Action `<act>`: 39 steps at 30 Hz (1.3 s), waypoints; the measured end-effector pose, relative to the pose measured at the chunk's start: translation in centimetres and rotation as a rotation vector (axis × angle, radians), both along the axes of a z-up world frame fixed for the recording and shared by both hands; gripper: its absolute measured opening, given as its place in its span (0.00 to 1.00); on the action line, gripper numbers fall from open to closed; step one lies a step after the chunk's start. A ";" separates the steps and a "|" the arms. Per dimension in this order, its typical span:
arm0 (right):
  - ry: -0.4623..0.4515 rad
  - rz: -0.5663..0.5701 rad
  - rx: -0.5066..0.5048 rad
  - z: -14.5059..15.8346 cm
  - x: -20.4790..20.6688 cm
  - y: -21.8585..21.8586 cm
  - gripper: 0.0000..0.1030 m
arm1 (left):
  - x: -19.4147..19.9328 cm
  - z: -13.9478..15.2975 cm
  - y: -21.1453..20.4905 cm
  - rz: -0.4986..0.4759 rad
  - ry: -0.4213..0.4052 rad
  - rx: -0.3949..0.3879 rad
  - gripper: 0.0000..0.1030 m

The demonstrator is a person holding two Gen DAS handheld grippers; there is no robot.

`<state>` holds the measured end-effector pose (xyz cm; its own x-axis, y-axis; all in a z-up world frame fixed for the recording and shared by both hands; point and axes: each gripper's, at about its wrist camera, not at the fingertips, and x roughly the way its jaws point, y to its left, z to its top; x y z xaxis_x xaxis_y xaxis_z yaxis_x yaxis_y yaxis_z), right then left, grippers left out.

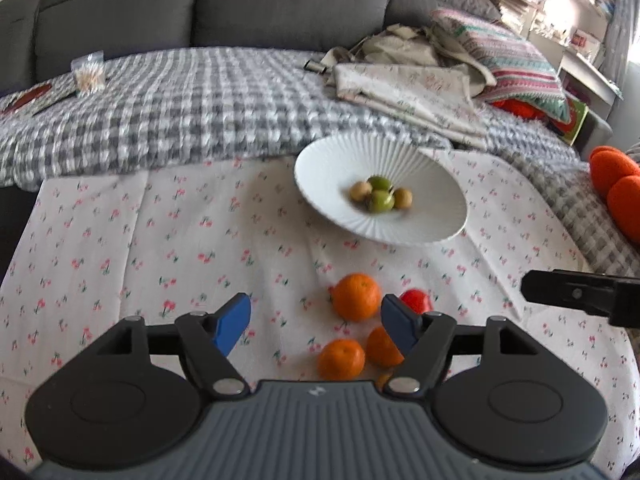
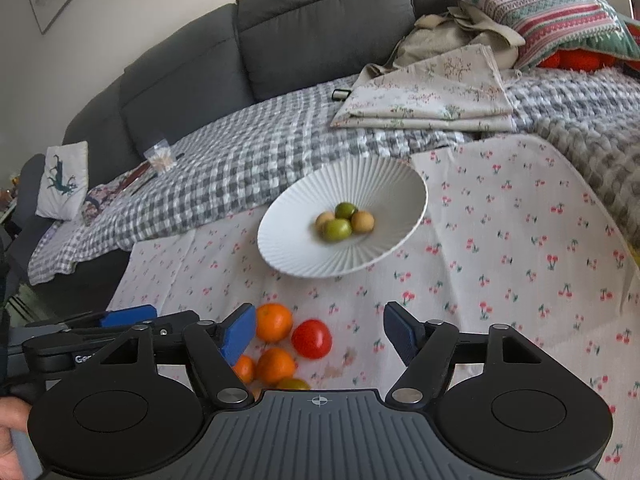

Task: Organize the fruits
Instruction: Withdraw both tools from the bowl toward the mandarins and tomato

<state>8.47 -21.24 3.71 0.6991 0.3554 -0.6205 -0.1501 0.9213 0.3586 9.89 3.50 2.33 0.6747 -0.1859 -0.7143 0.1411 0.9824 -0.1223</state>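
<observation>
A white ribbed bowl stands on the cherry-print cloth and holds several small green and tan fruits. In front of it lie oranges and a red tomato, with a greenish fruit at the right wrist view's lower edge. My left gripper is open and empty just above the oranges. My right gripper is open and empty, the tomato between its fingers in view.
The cherry-print cloth covers the near surface. Behind it lies a grey checked blanket on a dark sofa. Folded cloths, a striped cushion and orange cushions lie at the right.
</observation>
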 end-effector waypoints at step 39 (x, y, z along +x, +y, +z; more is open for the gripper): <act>0.133 -0.031 -0.028 -5.5 3.7 1.7 0.70 | 1.4 -5.5 -2.2 -0.129 0.134 0.044 0.31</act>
